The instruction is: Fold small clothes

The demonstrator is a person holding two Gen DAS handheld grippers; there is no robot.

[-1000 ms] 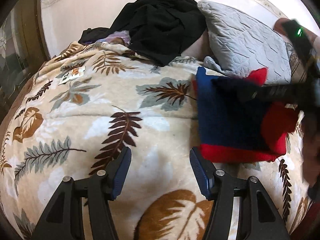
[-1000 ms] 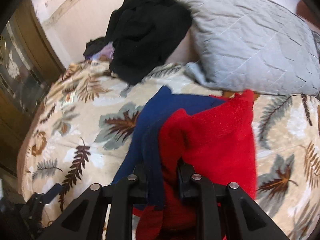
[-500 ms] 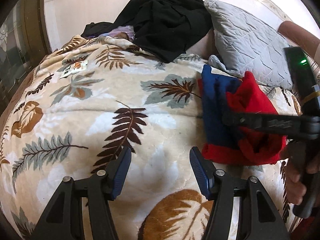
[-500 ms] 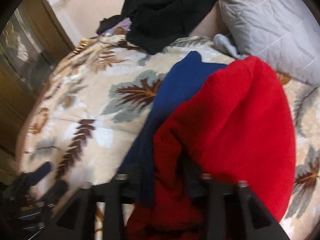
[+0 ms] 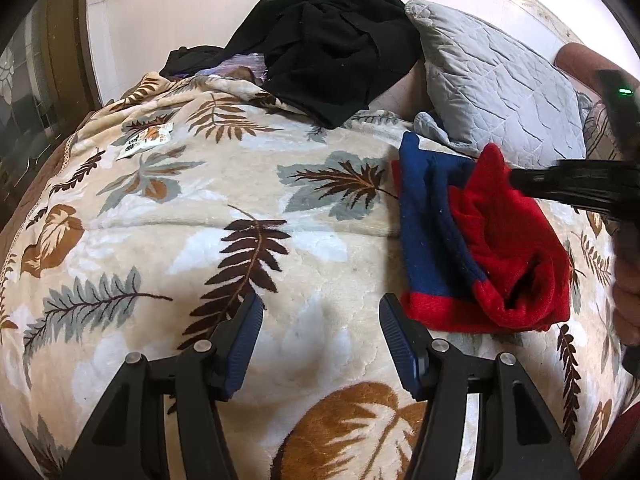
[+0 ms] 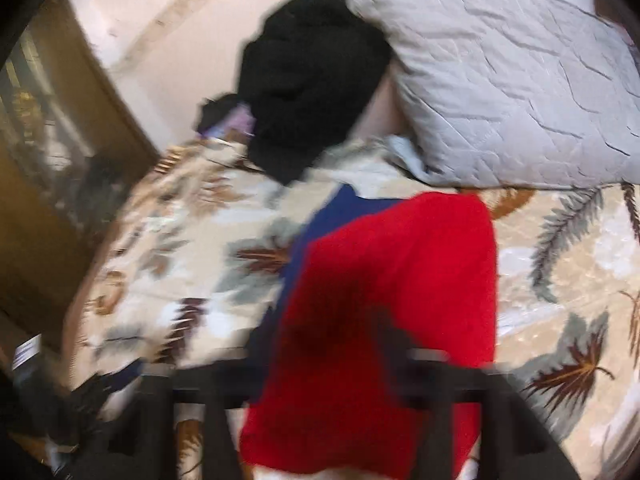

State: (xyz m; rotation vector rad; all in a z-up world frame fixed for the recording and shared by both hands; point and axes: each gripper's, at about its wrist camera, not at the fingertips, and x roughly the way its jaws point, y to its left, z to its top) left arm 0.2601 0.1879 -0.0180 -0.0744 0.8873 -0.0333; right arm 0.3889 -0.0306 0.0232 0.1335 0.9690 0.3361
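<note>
A small red and navy knit garment (image 5: 480, 248) lies folded over on the leaf-print blanket (image 5: 200, 240), right of centre in the left wrist view. My left gripper (image 5: 320, 344) is open and empty, low over the blanket just left of the garment's near red hem. My right gripper reaches in from the right over the garment's red part (image 5: 568, 188). In the blurred right wrist view the red cloth (image 6: 392, 300) covers the space between its fingers (image 6: 224, 400), which stand apart; whether they still pinch cloth is unclear.
A black clothes heap (image 5: 332, 48) and a grey quilted pillow (image 5: 500, 88) lie at the bed's head against the pale wall. A small packet (image 5: 146, 142) lies on the blanket at far left. A wooden cabinet (image 6: 48, 168) stands left of the bed.
The right gripper carried the red part leftward over the navy part and laid it down. Its fingers look wider apart now. The left gripper stayed open and hardly moved.
</note>
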